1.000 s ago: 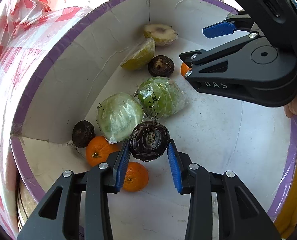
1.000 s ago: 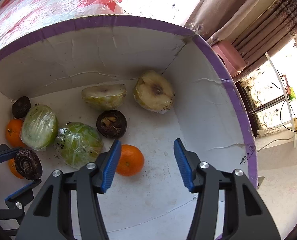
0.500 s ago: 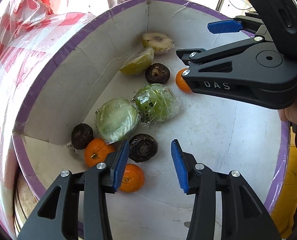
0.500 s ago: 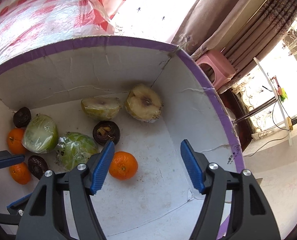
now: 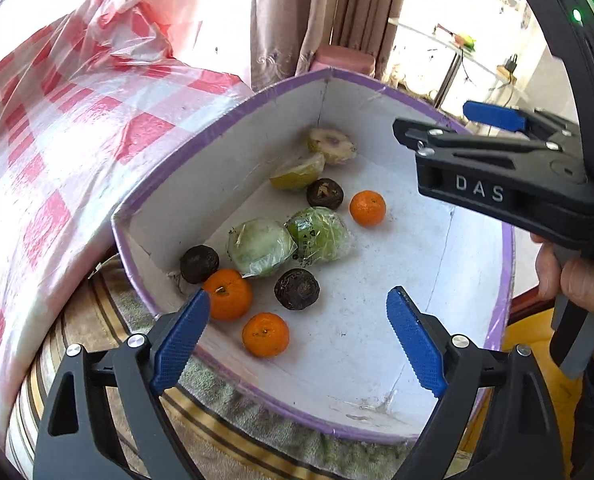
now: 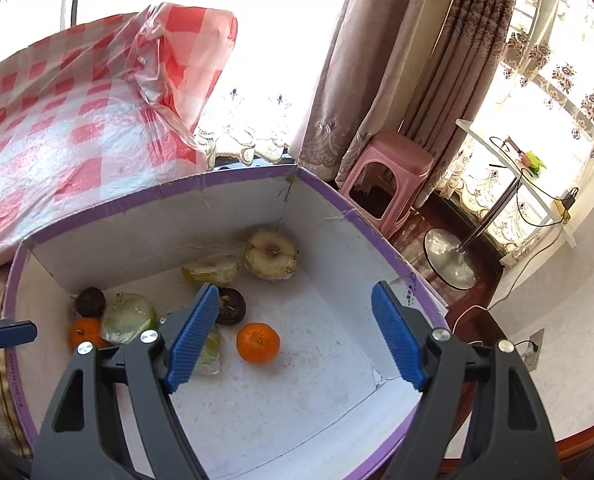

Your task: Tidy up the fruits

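Partly hidden behind the right gripper's [image 6: 293, 334] blue pad, one film-wrapped green fruit [image 6: 211, 350] is hard to make out. Nine fruits are scattered on the floor of the white, purple-rimmed cardboard box [image 5: 377, 344]; a dark wrinkled round fruit [image 5: 296, 289] lies released beyond the left gripper [image 5: 297, 338]. Both jaws have just been opening, with nothing held.

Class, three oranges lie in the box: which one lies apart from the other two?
The orange beside the dark fruit toward the far end. The other two oranges sit close together at the near end.
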